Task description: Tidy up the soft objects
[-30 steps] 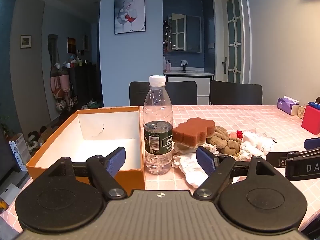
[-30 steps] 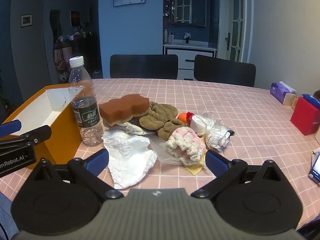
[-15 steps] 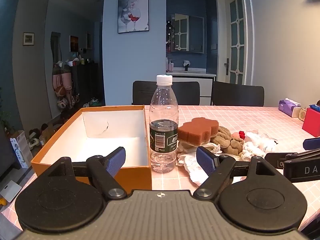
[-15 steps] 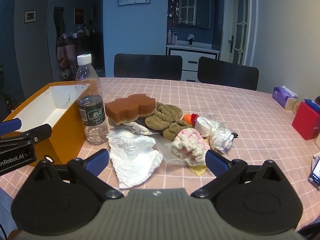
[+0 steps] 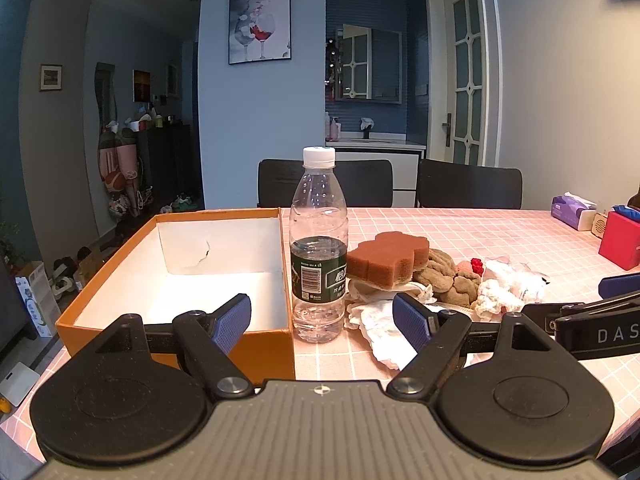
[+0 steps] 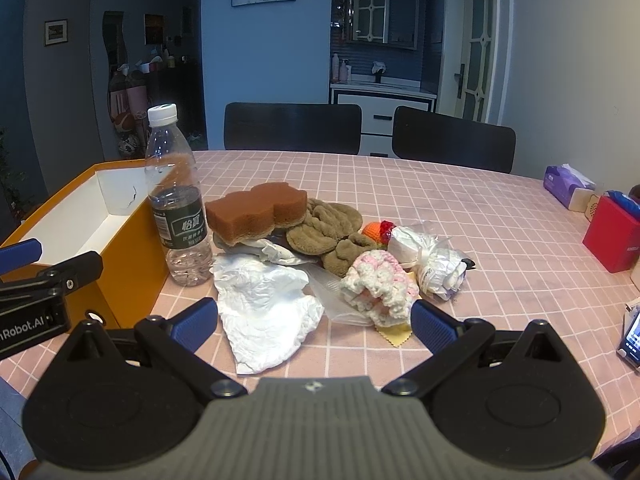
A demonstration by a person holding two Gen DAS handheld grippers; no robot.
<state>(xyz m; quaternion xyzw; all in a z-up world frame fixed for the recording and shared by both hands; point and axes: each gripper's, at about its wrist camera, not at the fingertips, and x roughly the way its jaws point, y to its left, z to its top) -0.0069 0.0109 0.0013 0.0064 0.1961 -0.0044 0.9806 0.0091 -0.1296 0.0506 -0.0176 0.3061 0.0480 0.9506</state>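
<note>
A pile of soft things lies mid-table: a brown sponge, a tan plush cloth, a crumpled white tissue, a pink-and-white knitted piece, a small orange and red knitted item and a white bundle in clear wrap. An orange box with a white, empty inside stands left of them. My left gripper hovers open before a water bottle. My right gripper is open, just short of the tissue, holding nothing.
The water bottle stands between the box and the pile. A red box and a purple tissue pack sit at the table's right. A phone lies at the right edge. Two black chairs stand behind.
The left gripper has shifted left, so the bottle and sponge sit further right in its view. The right gripper's view has drifted slightly, so the pile sits a little further right. Both stay open.
</note>
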